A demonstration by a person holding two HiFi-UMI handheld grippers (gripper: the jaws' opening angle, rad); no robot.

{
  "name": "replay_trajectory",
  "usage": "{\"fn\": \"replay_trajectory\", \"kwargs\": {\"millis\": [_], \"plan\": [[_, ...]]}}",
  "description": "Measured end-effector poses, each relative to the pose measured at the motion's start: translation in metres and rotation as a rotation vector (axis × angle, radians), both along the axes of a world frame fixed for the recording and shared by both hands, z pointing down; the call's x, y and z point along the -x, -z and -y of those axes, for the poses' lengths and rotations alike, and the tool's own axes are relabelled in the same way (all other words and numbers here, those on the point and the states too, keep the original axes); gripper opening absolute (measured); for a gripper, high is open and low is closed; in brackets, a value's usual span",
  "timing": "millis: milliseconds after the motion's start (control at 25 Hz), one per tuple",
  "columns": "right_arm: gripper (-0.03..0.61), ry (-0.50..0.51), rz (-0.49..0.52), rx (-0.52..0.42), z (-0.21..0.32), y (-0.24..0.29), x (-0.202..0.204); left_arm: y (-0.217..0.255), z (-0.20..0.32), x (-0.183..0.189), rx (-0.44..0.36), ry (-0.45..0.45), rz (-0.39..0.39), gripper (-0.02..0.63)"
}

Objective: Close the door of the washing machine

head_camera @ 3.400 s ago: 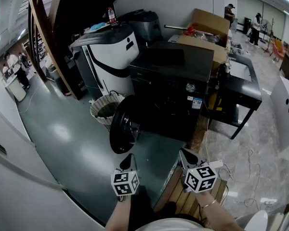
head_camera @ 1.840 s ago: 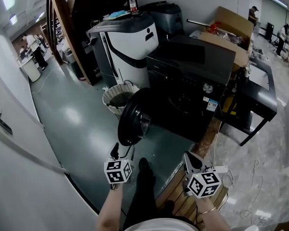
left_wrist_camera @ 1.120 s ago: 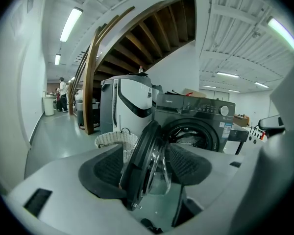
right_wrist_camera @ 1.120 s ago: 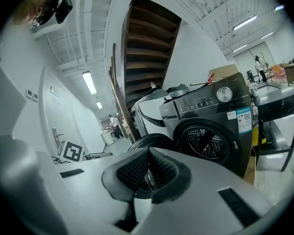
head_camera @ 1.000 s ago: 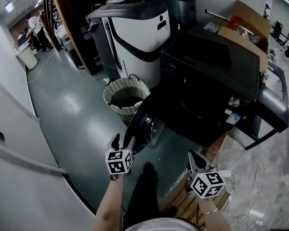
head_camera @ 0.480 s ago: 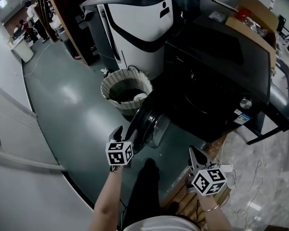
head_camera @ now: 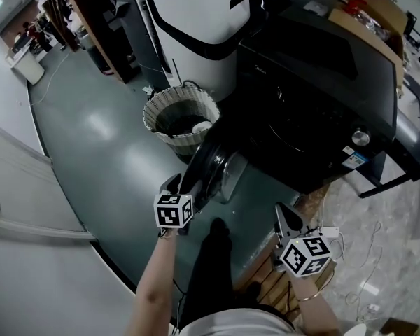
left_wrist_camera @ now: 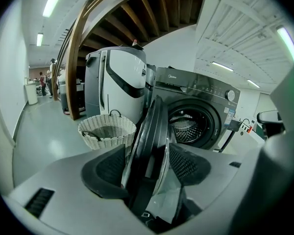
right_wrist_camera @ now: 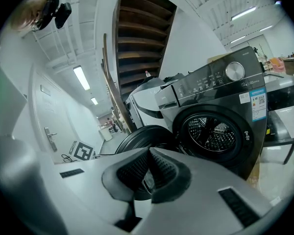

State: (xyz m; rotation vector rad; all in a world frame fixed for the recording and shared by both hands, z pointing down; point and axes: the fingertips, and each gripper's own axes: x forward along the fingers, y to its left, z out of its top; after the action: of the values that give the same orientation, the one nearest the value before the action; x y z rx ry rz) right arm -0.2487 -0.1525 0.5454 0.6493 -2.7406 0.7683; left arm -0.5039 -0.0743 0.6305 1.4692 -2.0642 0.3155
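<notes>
You're looking at a washing machine [head_camera: 322,96] of dark, glossy metal; its door [head_camera: 206,170] has a shiny black rim round clear glass. The basket [head_camera: 178,117] is pale woven wicker, the floor [head_camera: 91,131] smooth and glossy, the drum [left_wrist_camera: 188,129] perforated metal.

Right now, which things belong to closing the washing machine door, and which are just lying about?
Job: washing machine, door, left gripper clamped on the door's rim.
Lying about: wicker basket, cardboard box, white appliance, right gripper (shut, idle).
</notes>
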Motion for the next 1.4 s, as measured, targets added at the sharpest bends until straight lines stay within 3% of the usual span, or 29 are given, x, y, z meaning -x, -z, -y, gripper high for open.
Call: {"fn": "replay_trajectory", "kwargs": {"millis": [440,1000,1400], "plan": [[0.006,-0.022,-0.007,0.024,-0.017,0.001,-0.043,-0.005,0.002,-0.04,0.063,-0.044,0.013,0.287],[0.006,-0.129,-0.008,0.023,-0.029,0.016,-0.154,0.0,0.033,-0.174,0.074,-0.164,-0.043,0.287],[0.006,-0.248,-0.011,0.034,-0.023,0.016,-0.237,0.003,0.08,-0.256,0.081,-0.247,-0.042,0.27]]}}
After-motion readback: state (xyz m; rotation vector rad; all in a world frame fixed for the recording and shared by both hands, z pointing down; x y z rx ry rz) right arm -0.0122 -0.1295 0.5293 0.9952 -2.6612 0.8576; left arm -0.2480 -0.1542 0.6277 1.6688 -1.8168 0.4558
